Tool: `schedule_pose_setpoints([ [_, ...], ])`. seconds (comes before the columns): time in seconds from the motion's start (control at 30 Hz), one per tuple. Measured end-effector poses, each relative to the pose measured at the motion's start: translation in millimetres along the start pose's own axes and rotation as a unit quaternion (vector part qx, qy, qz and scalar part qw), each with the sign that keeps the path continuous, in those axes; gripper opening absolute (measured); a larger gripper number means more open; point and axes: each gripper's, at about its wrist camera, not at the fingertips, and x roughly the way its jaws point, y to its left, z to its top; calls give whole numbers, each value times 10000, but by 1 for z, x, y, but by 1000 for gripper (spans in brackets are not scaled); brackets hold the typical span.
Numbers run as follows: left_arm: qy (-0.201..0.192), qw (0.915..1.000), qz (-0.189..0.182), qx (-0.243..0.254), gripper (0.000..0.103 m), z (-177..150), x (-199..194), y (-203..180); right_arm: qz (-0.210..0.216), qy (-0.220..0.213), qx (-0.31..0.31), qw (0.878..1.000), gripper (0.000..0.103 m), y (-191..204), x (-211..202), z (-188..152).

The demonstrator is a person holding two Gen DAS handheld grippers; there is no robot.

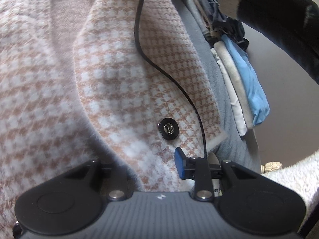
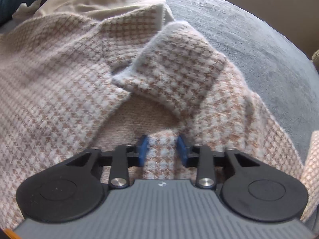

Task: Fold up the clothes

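A fuzzy pink-and-white houndstooth jacket (image 1: 111,83) fills the left wrist view, with a black button (image 1: 168,128) near its front edge. My left gripper (image 1: 159,163) is shut on a fold of this cloth; only its right blue pad (image 1: 180,163) shows, the other is buried under fabric. In the right wrist view the same jacket (image 2: 59,83) lies spread on a grey cover, one collar flap (image 2: 175,73) folded over. My right gripper (image 2: 162,151) pinches a ridge of the jacket between both blue pads (image 2: 143,149).
A stack of folded clothes (image 1: 253,79), blue and white, sits right of the jacket on the grey cover (image 1: 229,109). A black cable (image 1: 139,29) hangs across the jacket. A person's dark sleeve (image 1: 279,10) is at top right. A beige garment (image 2: 99,2) lies beyond the jacket.
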Motion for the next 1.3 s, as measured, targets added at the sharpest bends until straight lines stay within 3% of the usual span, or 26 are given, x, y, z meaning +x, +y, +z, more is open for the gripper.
schedule_pose_setpoints([
  [0.07, -50, 9999, -50, 87, 31, 1, 3, -4, 226, -52, 364, 9991, 12, -13, -3, 3],
  [0.13, -114, 9997, -145, 189, 29, 2, 4, -7, 715, -274, 1090, 9911, 11, -34, -16, 5],
  [0.17, -150, 9994, -208, 239, 28, 2, 3, -8, 1085, -492, 1563, 9805, 11, -47, -26, 4],
  [0.23, -212, 9989, -297, 301, 26, 2, -1, -7, 2006, -1112, 2429, 9426, 11, -72, -44, 2],
  [0.3, -265, 9985, -347, 326, 26, 3, -5, -5, 2581, -1557, 2987, 9055, 11, -85, -51, 0],
  [0.33, -264, 9987, -306, 308, 26, 3, -5, -4, 2714, -1536, 3081, 8988, 11, -86, -46, 3],
  [0.5, -151, 9995, -265, 111, 24, 1, 2, 2, 2608, -1086, 2858, 9157, 11, -57, -5, 14],
  [0.73, -167, 9993, -318, 52, 24, -3, -4, 6, 2400, -910, 2660, 9292, 12, -41, 20, 21],
  [1.0, -402, 9991, -115, -85, 15, -17, -17, 7, 2395, -1132, 2764, 9238, 12, -41, 24, 17],
  [1.13, -336, 9982, -107, -478, 15, -22, -17, 18, 2220, -792, 2815, 9302, 24, -38, 36, 23],
  [1.2, -323, 9979, -145, -538, 20, -23, -17, 18, 2286, -792, 2988, 9231, 32, -42, 26, 26],
  [1.3, -362, 9970, -203, -648, 27, -26, -20, 19, 2272, -1060, 2919, 9230, 45, -52, -8, 28],
])
